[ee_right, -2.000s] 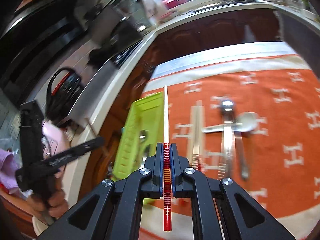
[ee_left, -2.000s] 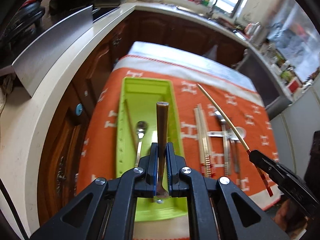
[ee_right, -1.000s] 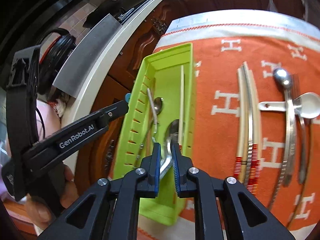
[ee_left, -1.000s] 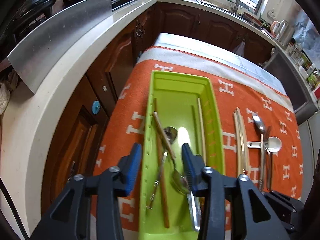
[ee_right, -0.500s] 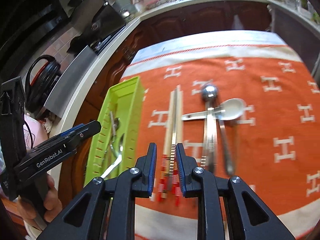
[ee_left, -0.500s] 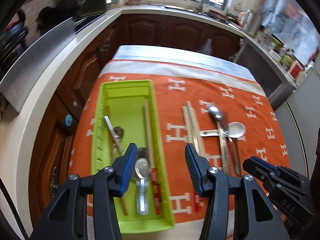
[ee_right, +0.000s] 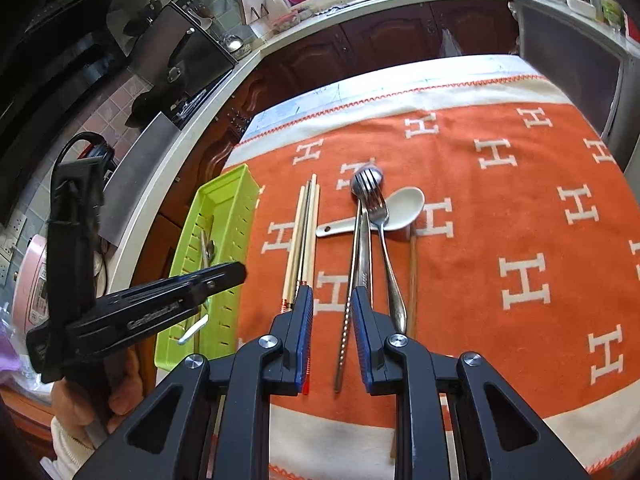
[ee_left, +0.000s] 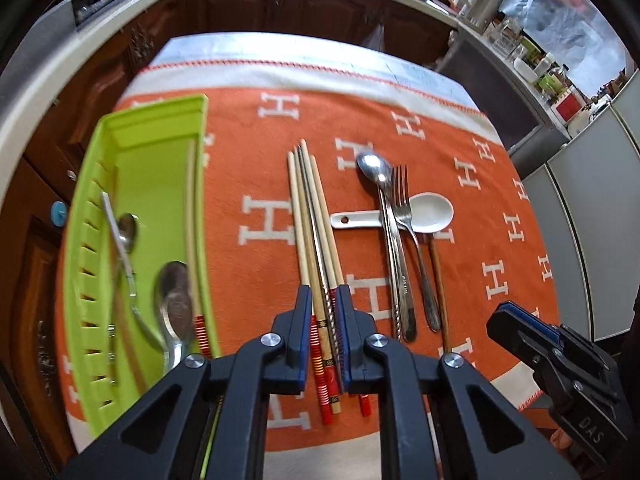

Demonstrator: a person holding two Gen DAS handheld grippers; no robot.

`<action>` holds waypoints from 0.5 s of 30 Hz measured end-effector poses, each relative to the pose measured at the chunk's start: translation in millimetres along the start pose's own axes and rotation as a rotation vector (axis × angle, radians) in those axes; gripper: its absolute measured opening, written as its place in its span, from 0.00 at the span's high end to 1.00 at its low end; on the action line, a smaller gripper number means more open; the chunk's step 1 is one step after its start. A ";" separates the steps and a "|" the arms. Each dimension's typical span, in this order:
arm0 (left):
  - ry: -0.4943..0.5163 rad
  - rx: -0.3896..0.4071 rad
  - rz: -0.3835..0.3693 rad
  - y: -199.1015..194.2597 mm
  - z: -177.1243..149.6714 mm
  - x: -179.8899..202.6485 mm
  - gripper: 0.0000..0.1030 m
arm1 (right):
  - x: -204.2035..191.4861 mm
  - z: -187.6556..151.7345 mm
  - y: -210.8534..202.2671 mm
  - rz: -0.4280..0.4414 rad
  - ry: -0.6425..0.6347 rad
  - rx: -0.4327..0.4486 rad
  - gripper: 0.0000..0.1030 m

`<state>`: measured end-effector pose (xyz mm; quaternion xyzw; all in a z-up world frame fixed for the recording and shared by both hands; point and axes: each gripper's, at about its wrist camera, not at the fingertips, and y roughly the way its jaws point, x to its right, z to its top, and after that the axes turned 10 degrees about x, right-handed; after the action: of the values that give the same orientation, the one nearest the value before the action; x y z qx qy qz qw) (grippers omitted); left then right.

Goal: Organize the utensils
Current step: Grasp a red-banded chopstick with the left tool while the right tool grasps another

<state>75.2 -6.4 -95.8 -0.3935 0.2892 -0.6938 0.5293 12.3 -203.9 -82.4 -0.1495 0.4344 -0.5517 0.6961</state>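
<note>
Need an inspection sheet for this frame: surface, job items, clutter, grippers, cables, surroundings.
surface: orange blanket with a white H pattern, covering the table.
job's things: green tray holds spoons and one chopstick; chopsticks, metal spoon, fork and white ceramic spoon lie on the blanket.
clutter: nothing seen.
grippers: left gripper jaws have just been closing and now pinch the chopsticks near their banded ends; right gripper open, a metal chopstick between its jaws, untouched.
cables: black and red cable on the counter, off the blanket.
surroundings: kitchen counter, dark wood cabinets.
</note>
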 end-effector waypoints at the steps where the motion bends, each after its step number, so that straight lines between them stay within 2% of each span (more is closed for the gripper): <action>1: 0.003 -0.010 -0.001 4.9 -0.8 0.6 0.92 | 1.6 -0.6 1.7 0.001 0.002 -0.004 0.81; 7: 0.004 -0.091 0.010 34.2 -4.4 1.0 0.94 | 12.4 -0.3 13.8 0.007 0.023 -0.025 0.81; 15: -0.006 -0.153 0.049 54.3 -10.8 -3.4 0.94 | 17.5 -0.5 24.4 0.018 0.039 -0.040 0.81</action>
<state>93.9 -18.0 -146.7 -0.4276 0.3493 -0.6555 0.5153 27.7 -211.0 -107.1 -0.1485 0.4602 -0.5393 0.6894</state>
